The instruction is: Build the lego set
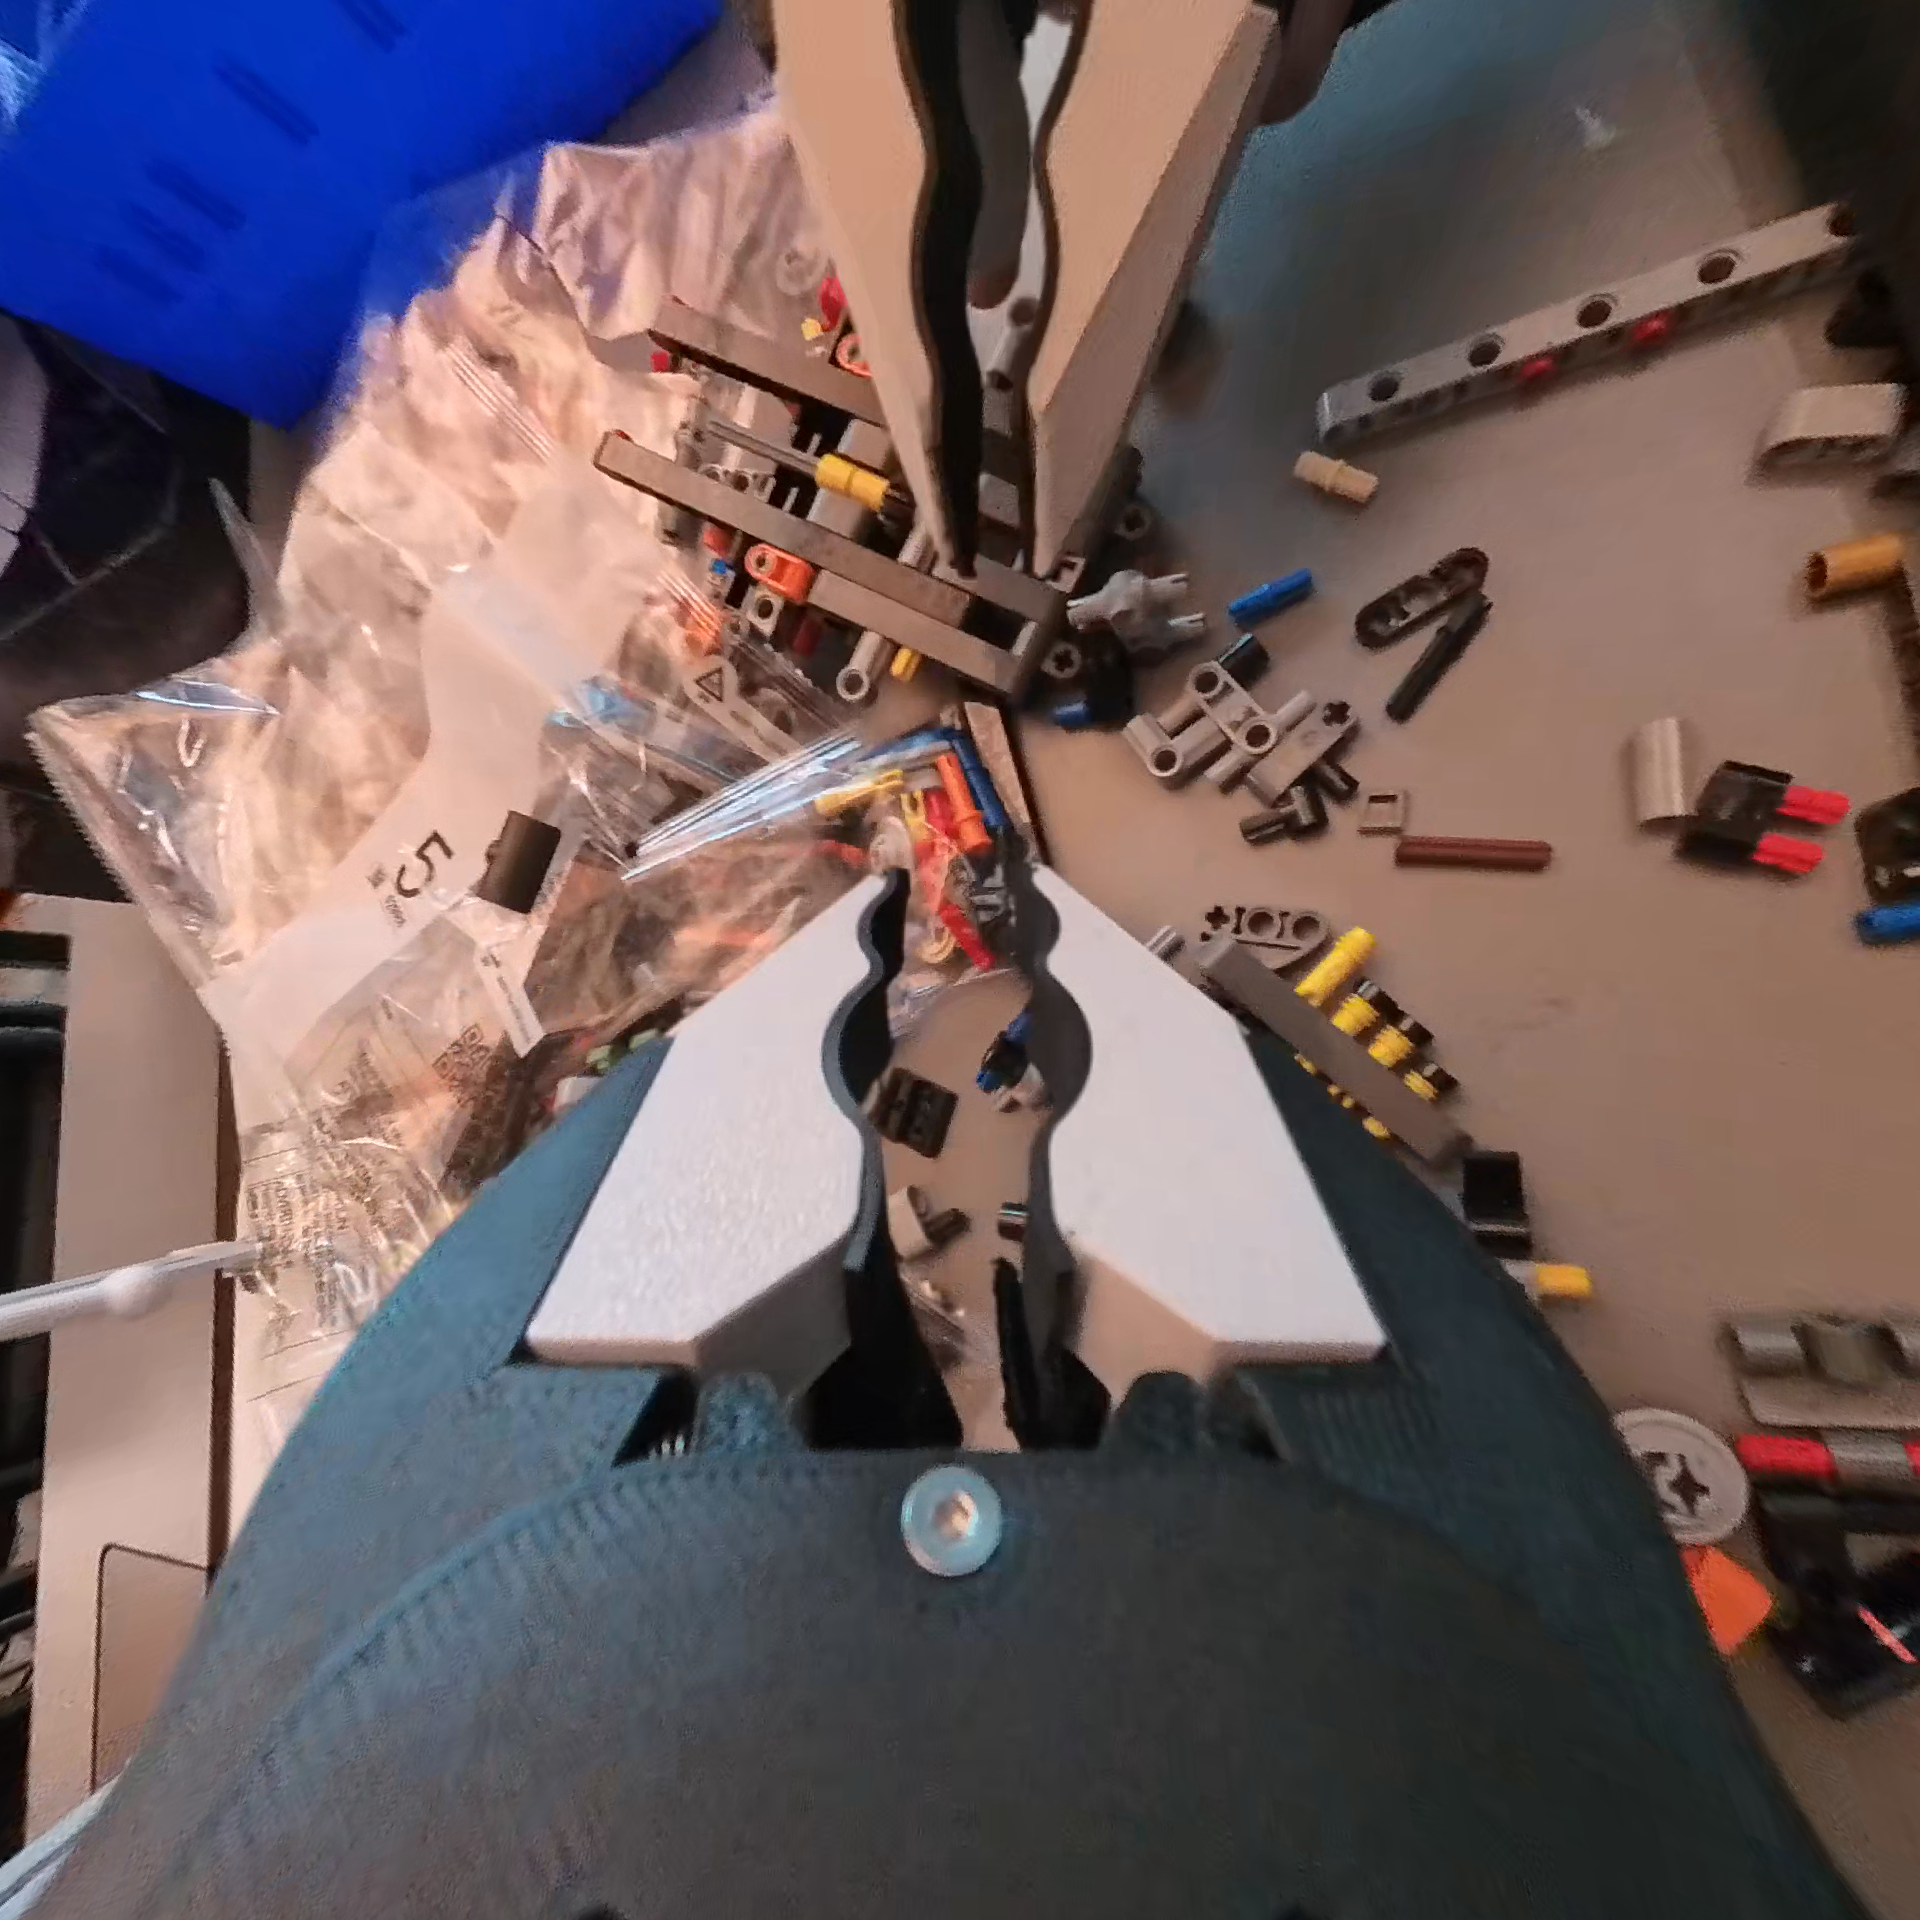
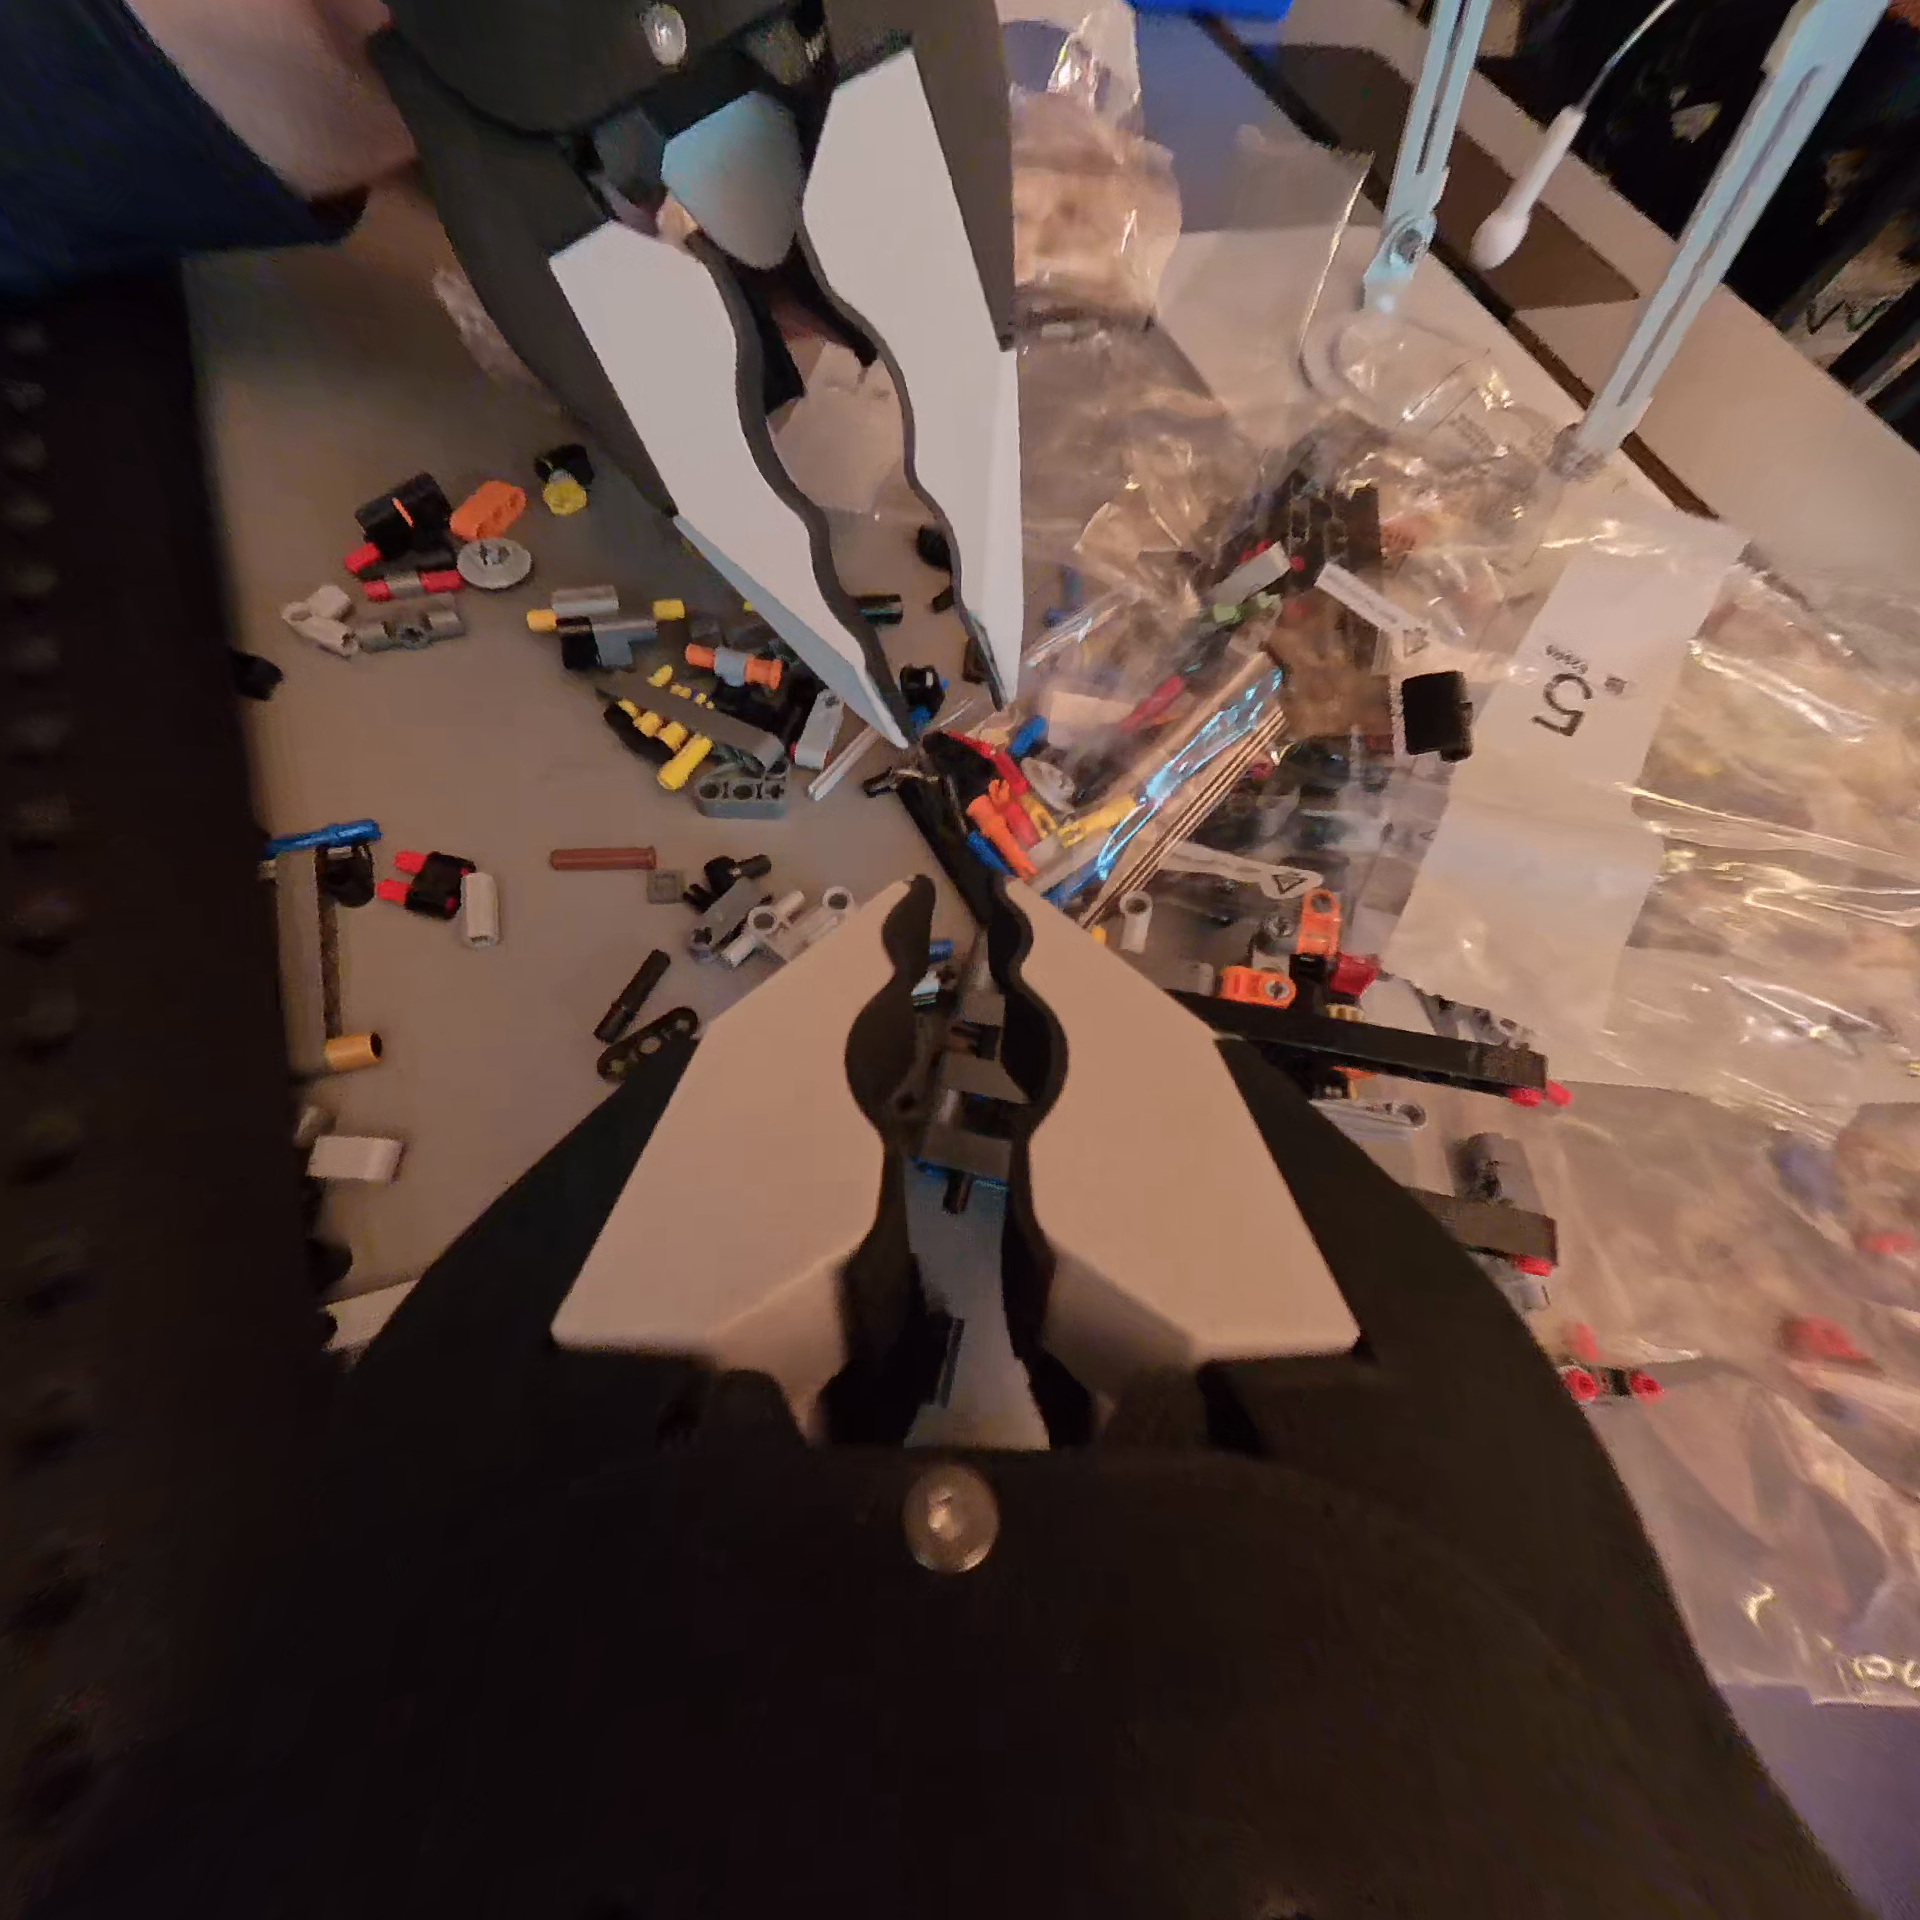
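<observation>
The left tongs (image 1: 961,894) hang over the edge of a clear plastic bag (image 1: 790,821) full of small coloured pins, their fingers parted with a visible gap and nothing between the tips. In the right wrist view these same tongs come down from the top, tips just above the mouth of that bag.

The right tongs (image 2: 961,894) are clenched on the end of a dark grey frame assembly (image 2: 966,1060), a partly built Lego piece with long black beams, orange connectors and red pins. In the left wrist view the frame (image 1: 831,582) lies partly on the heap of bags and partly on the grey table (image 1: 1558,1039), with the right tongs' tips pinching its near end.

Loose parts are scattered on the table to the side of the frame: a long grey beam with holes (image 1: 1579,322), a brown axle (image 1: 1470,854), a black oval link (image 1: 1418,597), a blue pin (image 1: 1270,597), a grey beam with yellow pins (image 1: 1340,1049), and a grey round wheel piece (image 1: 1683,1475).

Further clear bags (image 2: 1558,727) with white labels spread across the other side of the table, one holding a black block (image 2: 1436,712). A bright blue container (image 1: 260,177) sits beyond the bags.
</observation>
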